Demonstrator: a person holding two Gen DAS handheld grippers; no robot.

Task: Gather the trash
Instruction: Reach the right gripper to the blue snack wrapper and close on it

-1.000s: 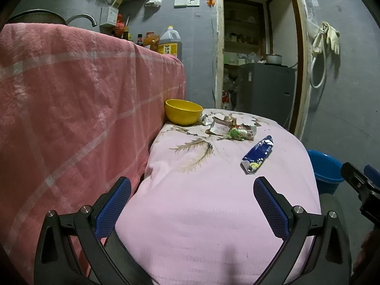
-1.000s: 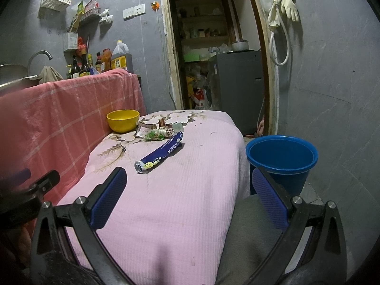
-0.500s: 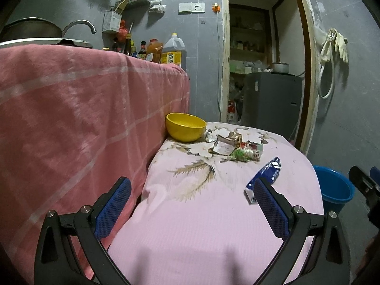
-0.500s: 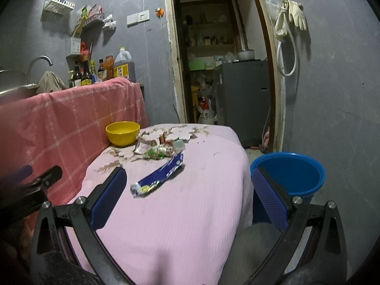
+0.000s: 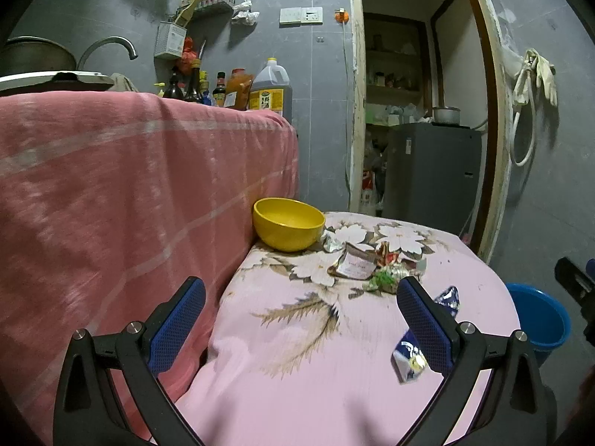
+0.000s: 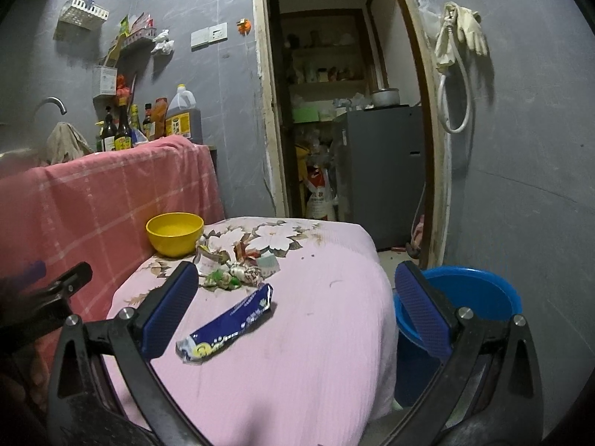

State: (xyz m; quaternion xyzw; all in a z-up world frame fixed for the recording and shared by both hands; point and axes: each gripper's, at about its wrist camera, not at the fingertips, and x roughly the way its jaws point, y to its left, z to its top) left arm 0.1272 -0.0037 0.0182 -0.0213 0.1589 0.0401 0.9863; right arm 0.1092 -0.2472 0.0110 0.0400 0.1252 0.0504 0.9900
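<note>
A blue snack wrapper (image 6: 230,325) lies on the pink floral tablecloth (image 6: 297,353); in the left wrist view it (image 5: 411,358) shows partly behind my right finger. Crumpled wrappers (image 6: 238,273) (image 5: 372,267) are piled beyond it, near a yellow bowl (image 6: 174,233) (image 5: 288,228). A blue bucket (image 6: 472,297) (image 5: 541,319) stands on the floor right of the table. My left gripper (image 5: 301,316) is open and empty above the table's near left part. My right gripper (image 6: 293,304) is open and empty, with the blue wrapper just ahead between its fingers.
A pink checked cloth (image 5: 130,193) covers a higher counter on the left, with bottles and an oil jug (image 5: 269,89) on top. A doorway behind the table shows a grey fridge (image 6: 383,171). A hose and gloves (image 6: 455,59) hang on the right wall.
Both grippers have moved forward and lower toward the table. The trash and bowl appear closer; the blue wrapper now sits just past the fingers. Nothing was grasped.
</note>
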